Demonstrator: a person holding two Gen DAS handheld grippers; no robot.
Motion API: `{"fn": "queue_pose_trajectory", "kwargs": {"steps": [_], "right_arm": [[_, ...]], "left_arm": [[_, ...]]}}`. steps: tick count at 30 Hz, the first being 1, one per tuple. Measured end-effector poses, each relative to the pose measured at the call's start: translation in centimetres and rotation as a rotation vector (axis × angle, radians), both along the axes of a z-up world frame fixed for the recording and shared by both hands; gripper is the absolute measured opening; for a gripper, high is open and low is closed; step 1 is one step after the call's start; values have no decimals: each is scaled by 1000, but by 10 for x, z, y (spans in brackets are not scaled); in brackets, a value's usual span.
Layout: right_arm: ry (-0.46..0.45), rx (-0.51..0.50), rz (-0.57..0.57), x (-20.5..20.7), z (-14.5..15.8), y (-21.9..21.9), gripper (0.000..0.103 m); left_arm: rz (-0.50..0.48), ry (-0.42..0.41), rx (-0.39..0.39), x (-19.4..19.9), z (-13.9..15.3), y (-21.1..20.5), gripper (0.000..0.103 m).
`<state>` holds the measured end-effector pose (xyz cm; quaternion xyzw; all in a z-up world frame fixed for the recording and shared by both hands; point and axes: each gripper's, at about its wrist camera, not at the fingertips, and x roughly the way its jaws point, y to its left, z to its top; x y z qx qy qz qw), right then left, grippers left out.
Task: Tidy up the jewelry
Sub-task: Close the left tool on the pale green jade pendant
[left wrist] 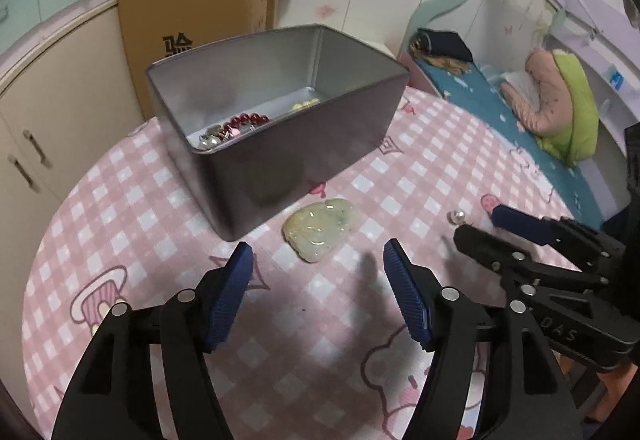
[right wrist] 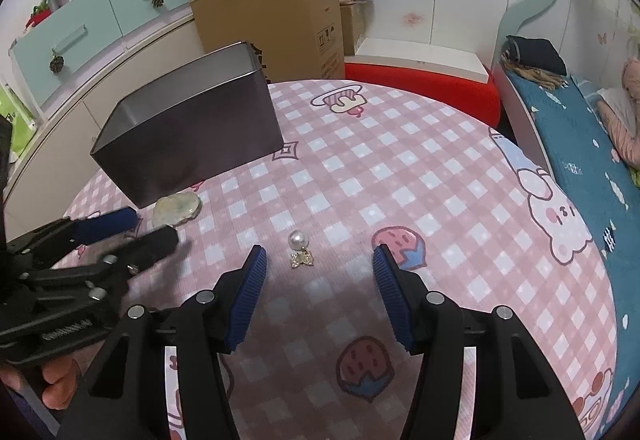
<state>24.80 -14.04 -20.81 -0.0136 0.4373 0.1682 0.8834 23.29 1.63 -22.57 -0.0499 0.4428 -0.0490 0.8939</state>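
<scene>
1. Left gripper (left wrist: 318,260): jaws apart, nothing btwn them, hovering over pink checked counter (left wrist: 140,200).
2. Jade pendant (left wrist: 320,228) lies flat just ahead of it, beside metal tin (left wrist: 304,144).
3. Tin holds red beads (left wrist: 246,120) & other pieces.
4. Right gripper (right wrist: 320,260): released, empty; pearl earring (right wrist: 300,246) on counter btwn its fingertips, untouched.

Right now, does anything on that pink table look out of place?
Yes. A pale green jade pendant lies on the cloth just outside the metal tin, and a pearl earring sits loose farther off, while the other jewelry is already inside the tin.
</scene>
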Motion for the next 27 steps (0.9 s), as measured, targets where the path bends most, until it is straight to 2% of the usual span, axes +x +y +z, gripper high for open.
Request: {"fn": "queue_pose_trajectory", "kwargs": {"steps": [10,14,15,18,23,27], "right_arm": [[10,56,5,0,0,-11,54],[14,82,7,1,0,-14,54],[14,84,8,1,0,-15,54],[11,93,11,1,0,-15,55],[9,94,12,0,0,-16,55],[7,83,11,0,0,-15,55]], "left_arm": [[26,34,84,24,-2,-18,66],[24,31,159,27,-4,-30,65],[18,24,167,27,-5,-31,61],[16,19,171,27,-2,-32,43],[-5,11,175,22,-2,-31,43],[-8,8,141,14,-1,-25,42]]}}
